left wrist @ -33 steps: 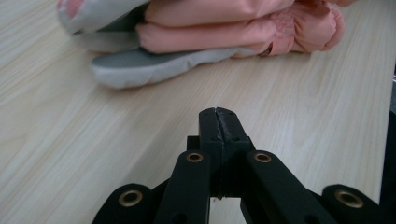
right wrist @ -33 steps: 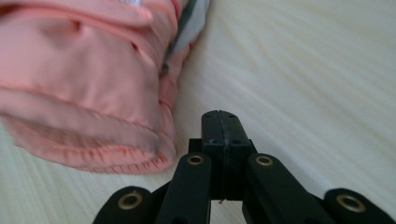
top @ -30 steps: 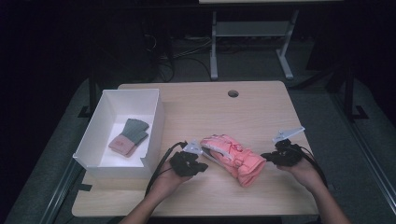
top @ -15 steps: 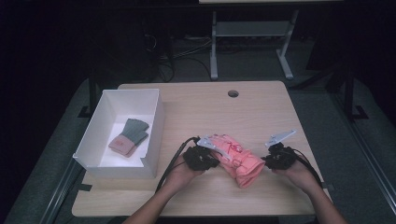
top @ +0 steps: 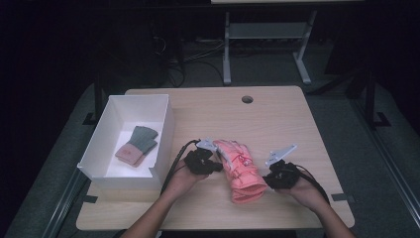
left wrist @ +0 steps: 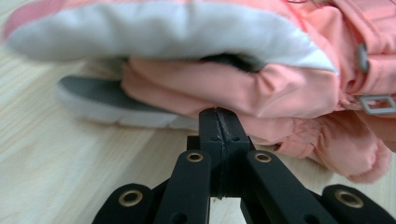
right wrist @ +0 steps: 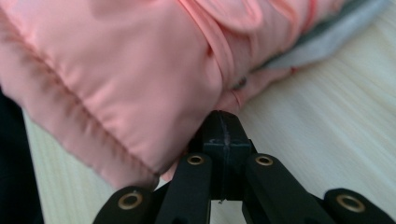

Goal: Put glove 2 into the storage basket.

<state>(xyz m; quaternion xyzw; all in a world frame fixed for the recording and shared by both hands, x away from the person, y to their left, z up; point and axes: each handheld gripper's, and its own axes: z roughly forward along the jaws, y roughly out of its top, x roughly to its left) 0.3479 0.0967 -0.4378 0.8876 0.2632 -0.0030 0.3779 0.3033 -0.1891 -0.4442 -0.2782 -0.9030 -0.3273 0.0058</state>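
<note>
A wooden table (top: 277, 119) carries a white box (top: 168, 130) at its left holding a grey-and-pink glove (top: 136, 145). Near the front edge lies the coral ski glove (top: 240, 169), flanked by the left gripper (top: 214, 161) and right gripper (top: 270, 174), both with jaws pressed together, tips at its fabric

glove (top: 241, 170): salmon pink, white and grey palm trim; box (top: 163, 130): white; folded gloves in box (top: 136, 145): grey-green with pink cuffs, perhaps; table (top: 277, 119): pale wood grain; grippers: black
</note>
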